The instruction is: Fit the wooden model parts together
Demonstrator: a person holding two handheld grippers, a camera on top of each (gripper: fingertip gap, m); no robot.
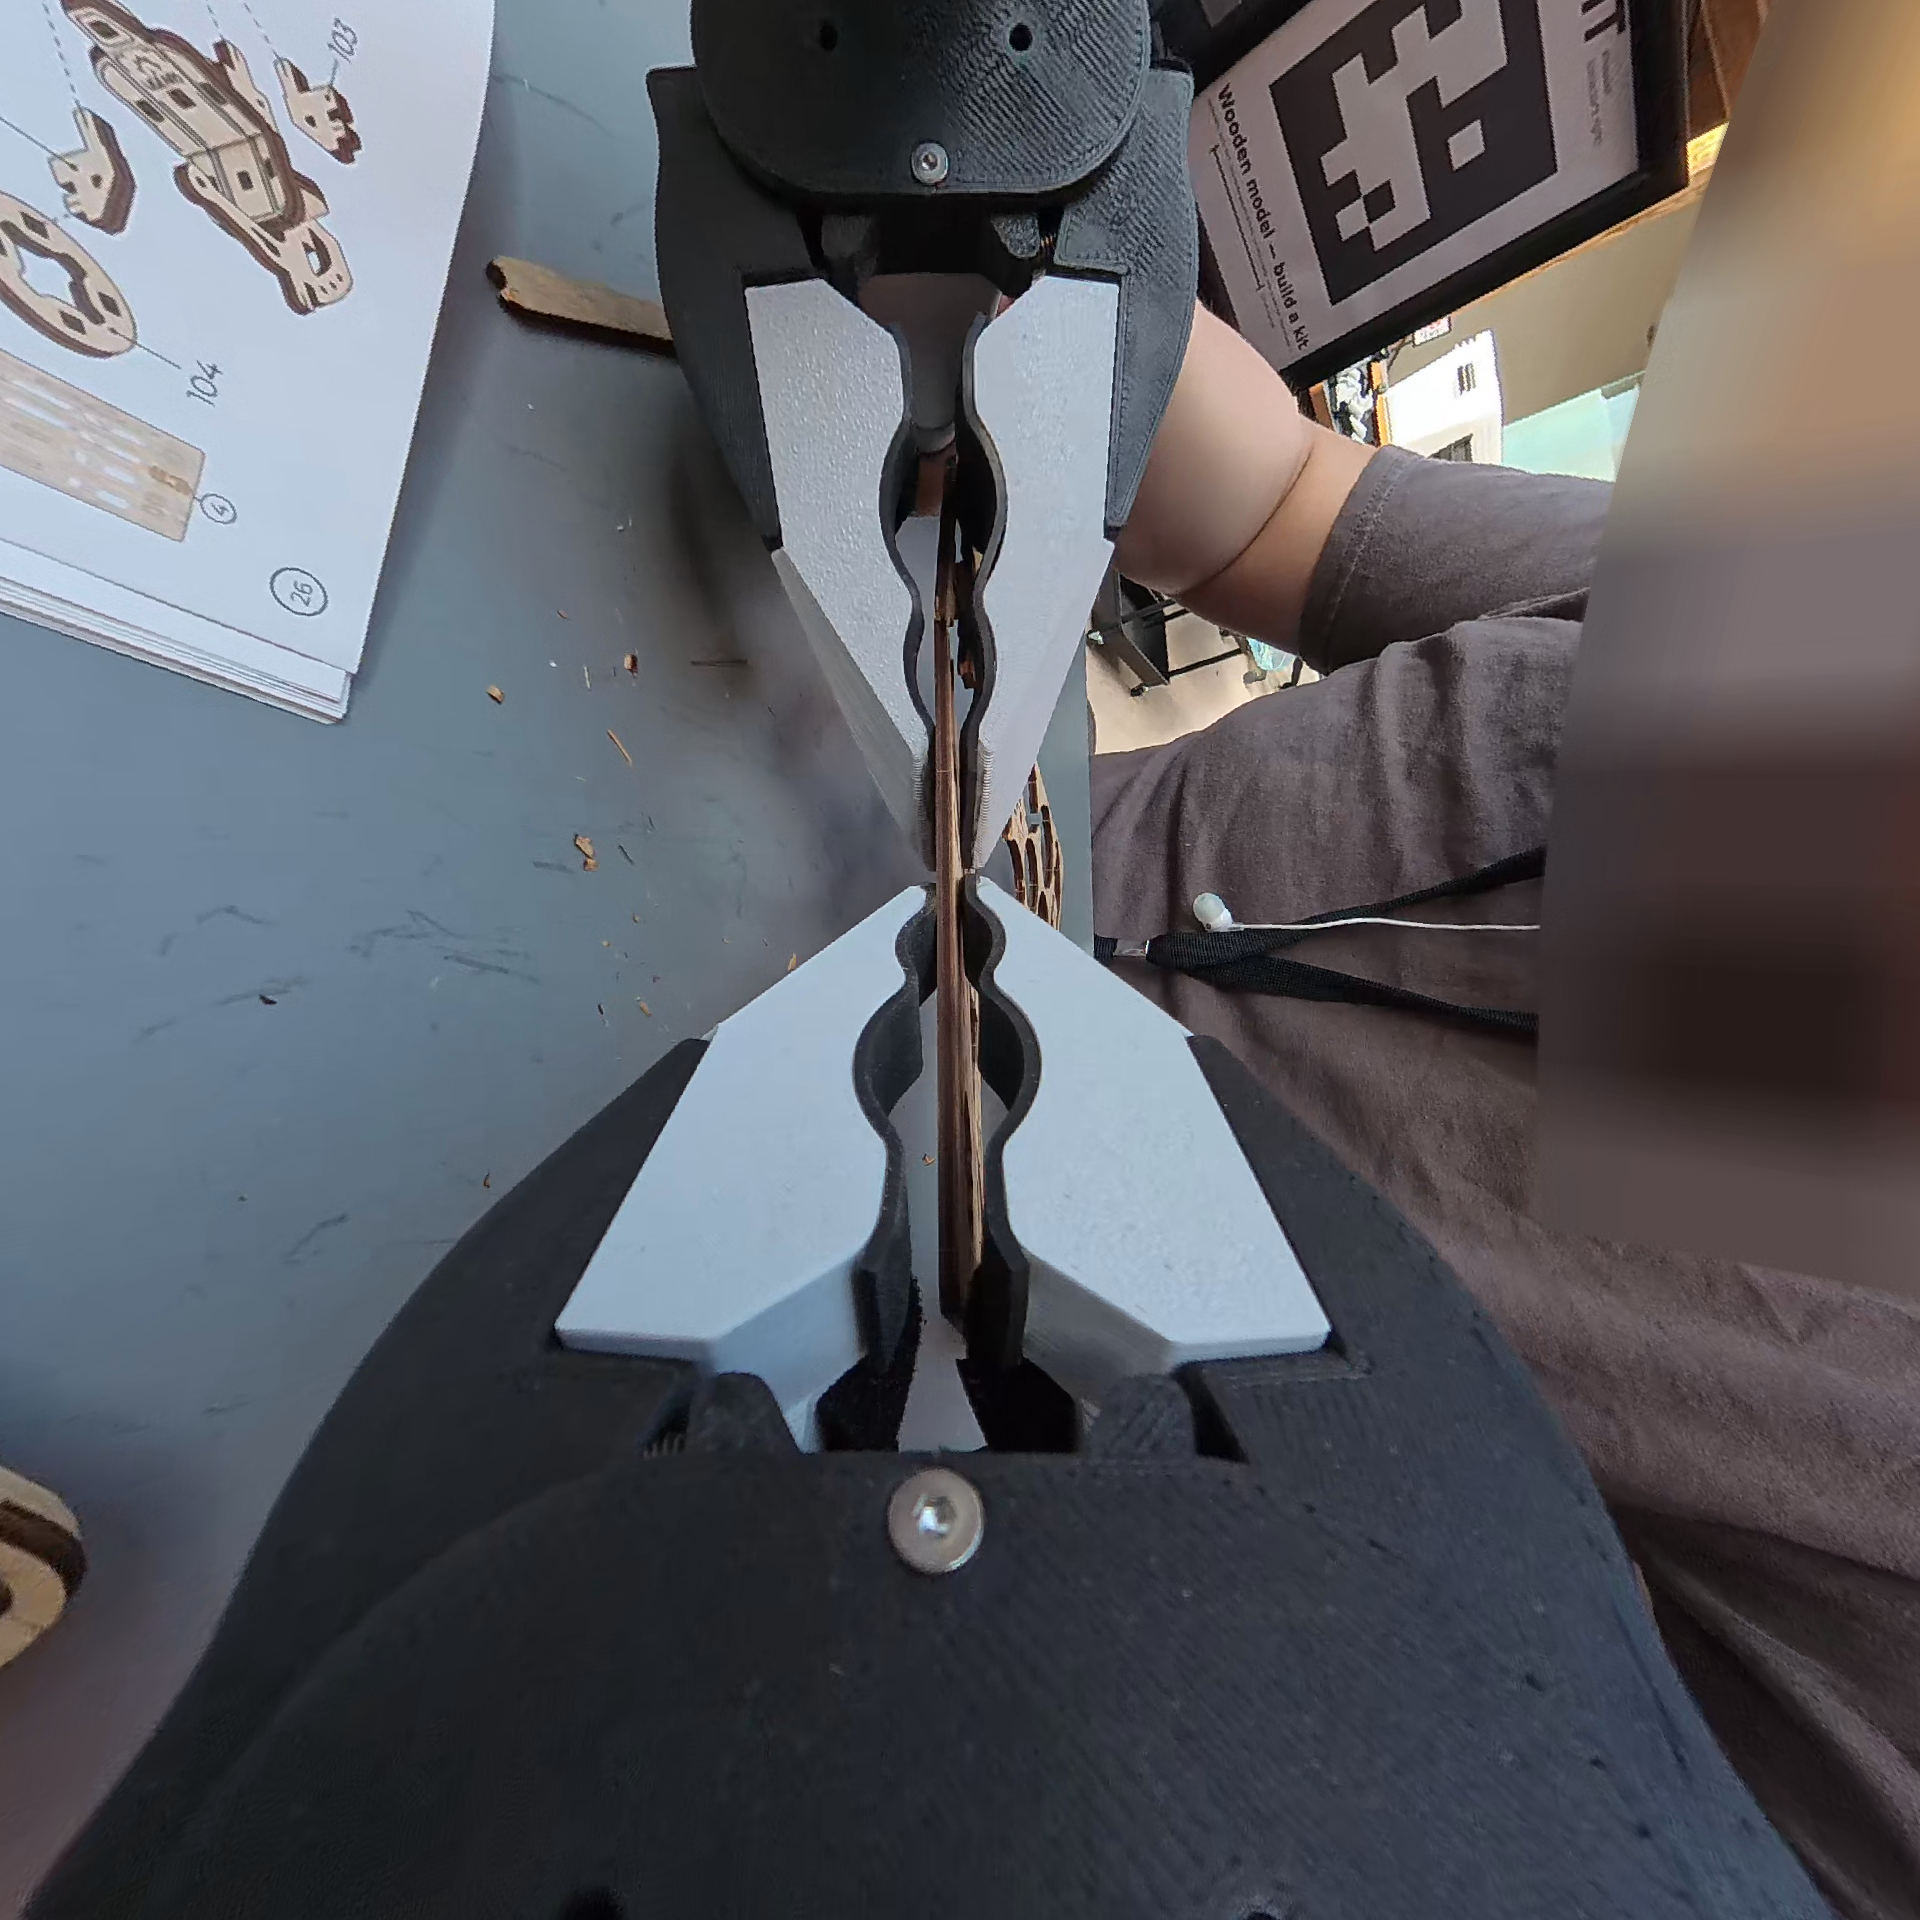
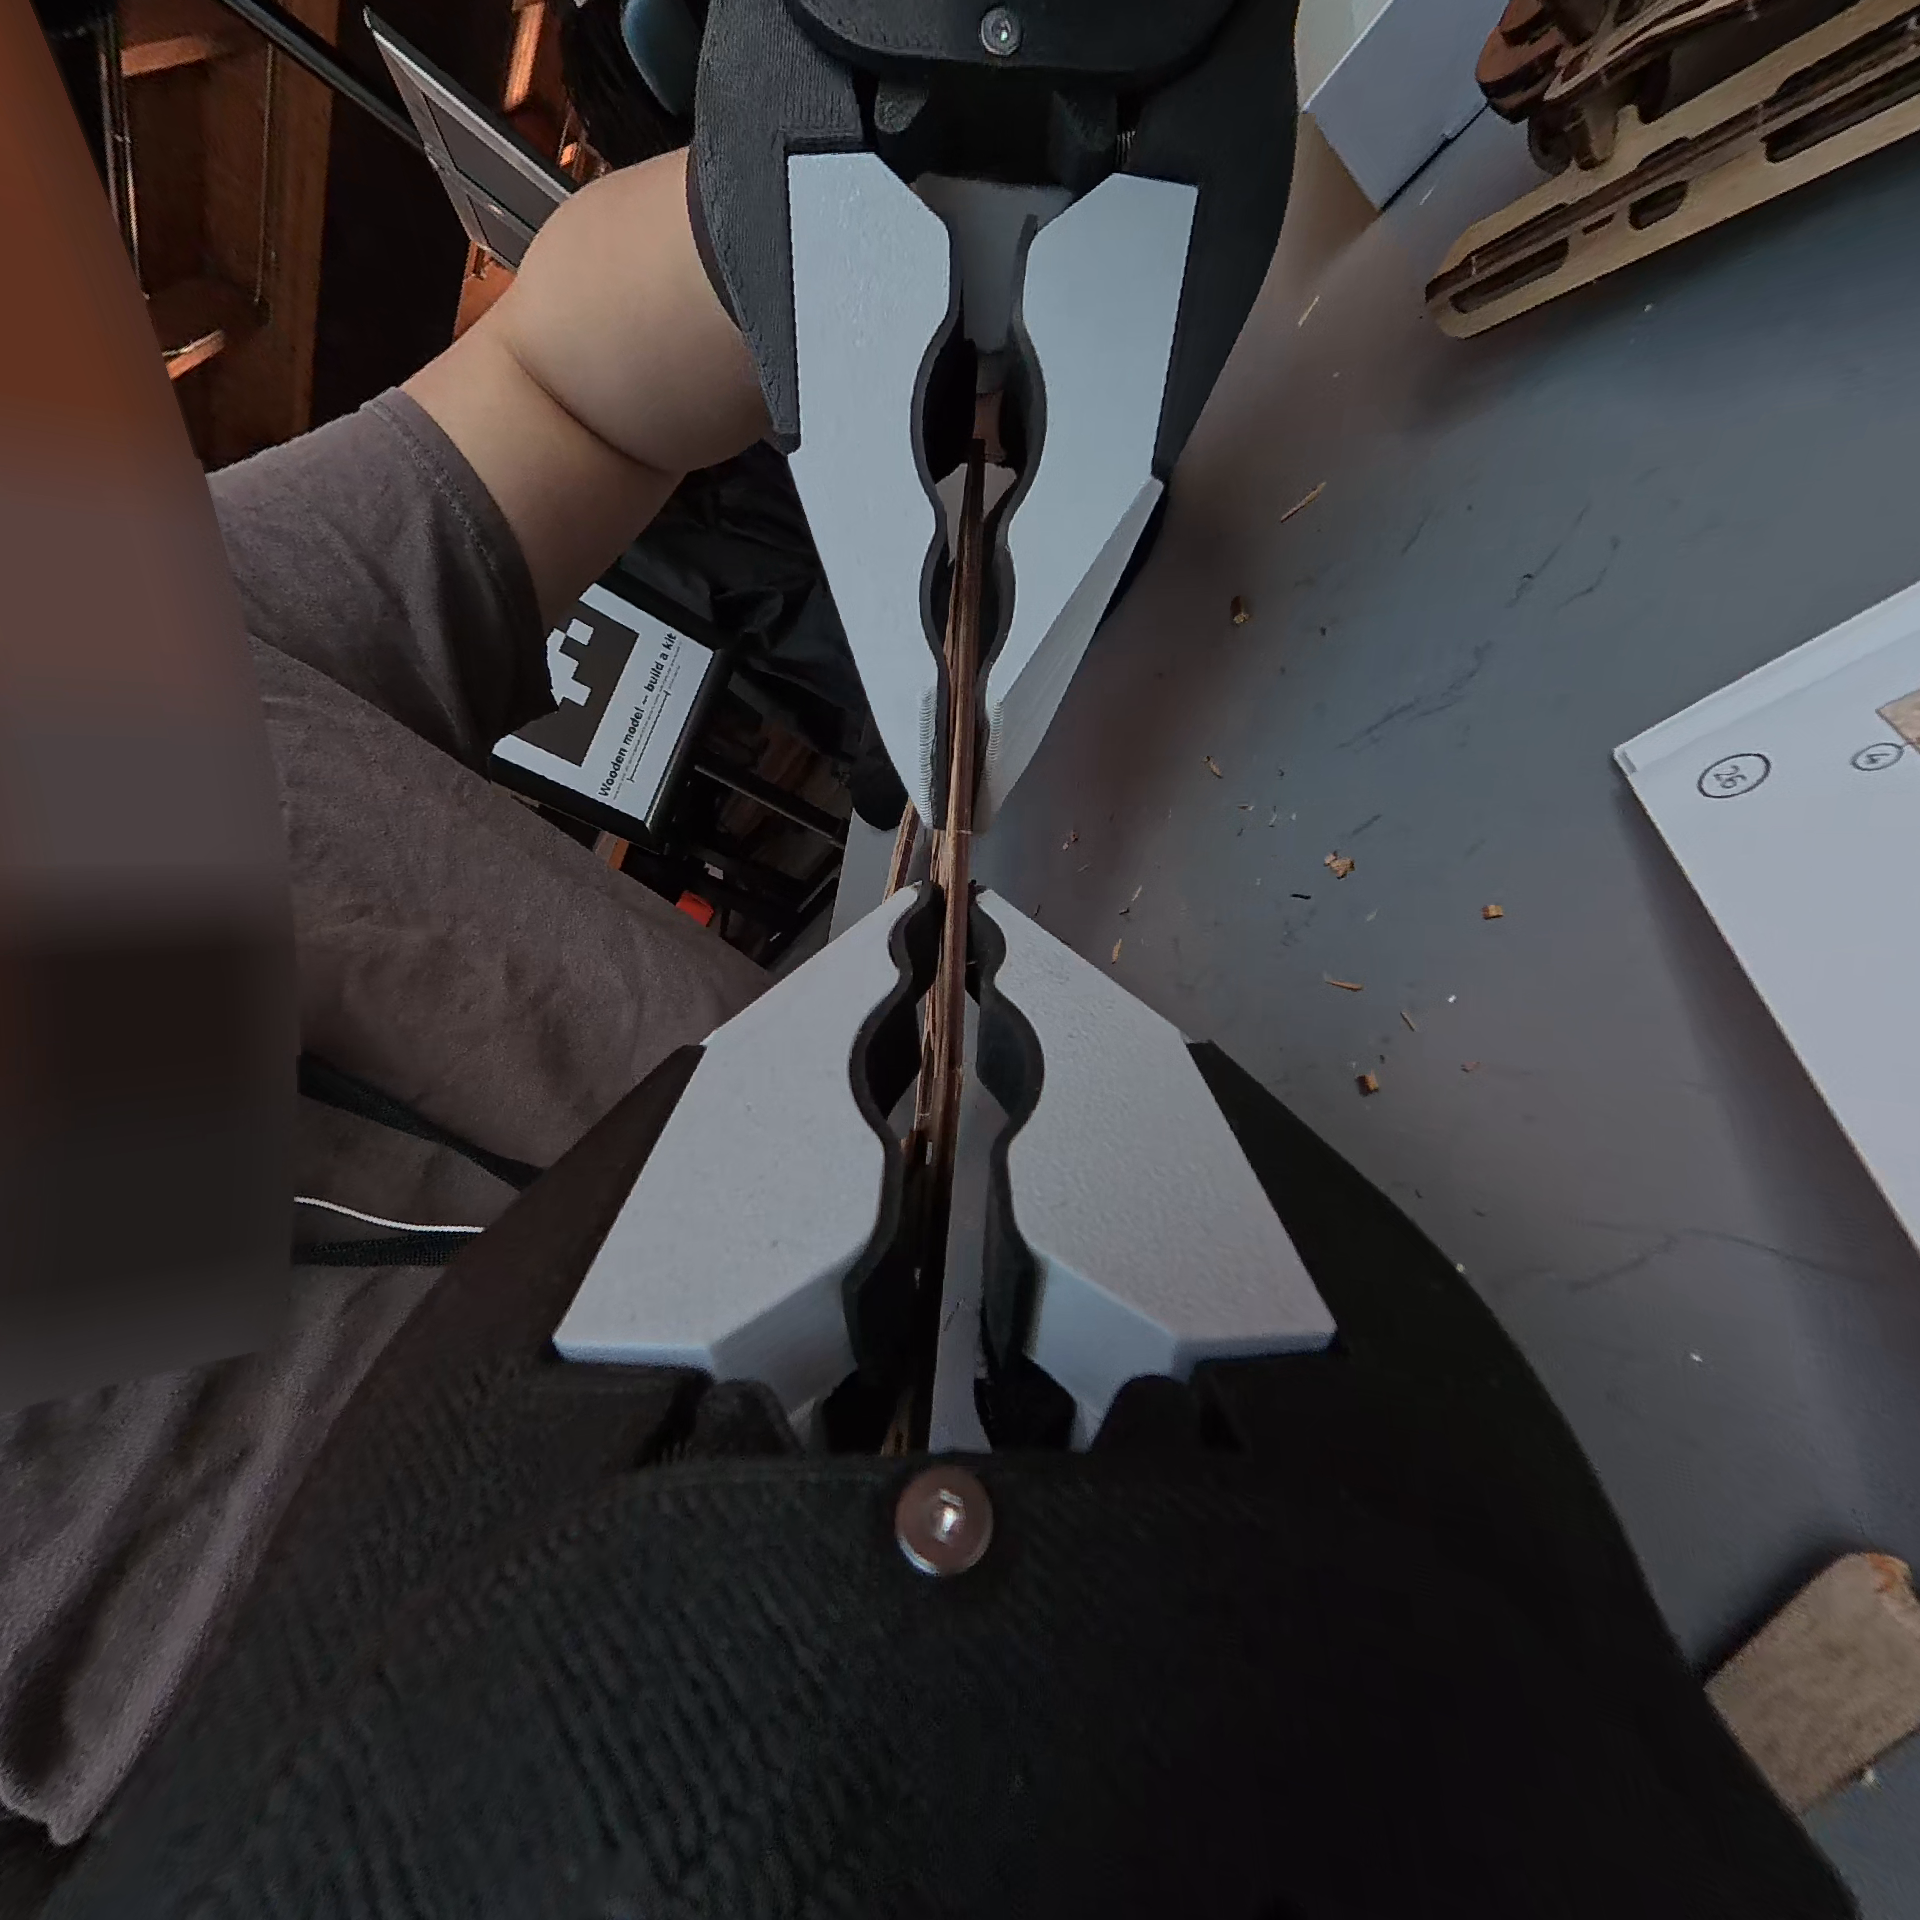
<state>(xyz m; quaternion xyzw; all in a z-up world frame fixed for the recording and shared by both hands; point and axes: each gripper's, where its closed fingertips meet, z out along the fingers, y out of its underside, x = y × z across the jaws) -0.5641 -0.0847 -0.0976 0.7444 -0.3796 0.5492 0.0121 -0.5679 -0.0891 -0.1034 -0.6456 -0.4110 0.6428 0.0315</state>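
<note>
My two grippers meet tip to tip above the grey table edge. In the left wrist view my left gripper (image 1: 948, 904) is shut on a thin wooden sheet part (image 1: 948, 1091) seen edge-on. The right gripper (image 1: 948, 831) comes from above and is shut on the same part. A perforated section of the part (image 1: 1039, 862) shows beside the tips. In the right wrist view my right gripper (image 2: 943, 904) clamps the wooden part (image 2: 940, 1039) and the left gripper (image 2: 958, 810) clamps it opposite. Whether it is one piece or two joined pieces is hidden by the fingers.
An instruction booklet (image 1: 208, 312) (image 2: 1818, 935) lies on the grey table (image 1: 364, 987). A wooden stick (image 1: 582, 301), a round wooden piece (image 1: 31, 1569), a partly built wooden model (image 2: 1662, 135) and a wood block (image 2: 1818, 1673) lie around. Wood chips are scattered. A person's torso (image 1: 1351, 935) is close. Less than 4 cm separates the two grippers' tips.
</note>
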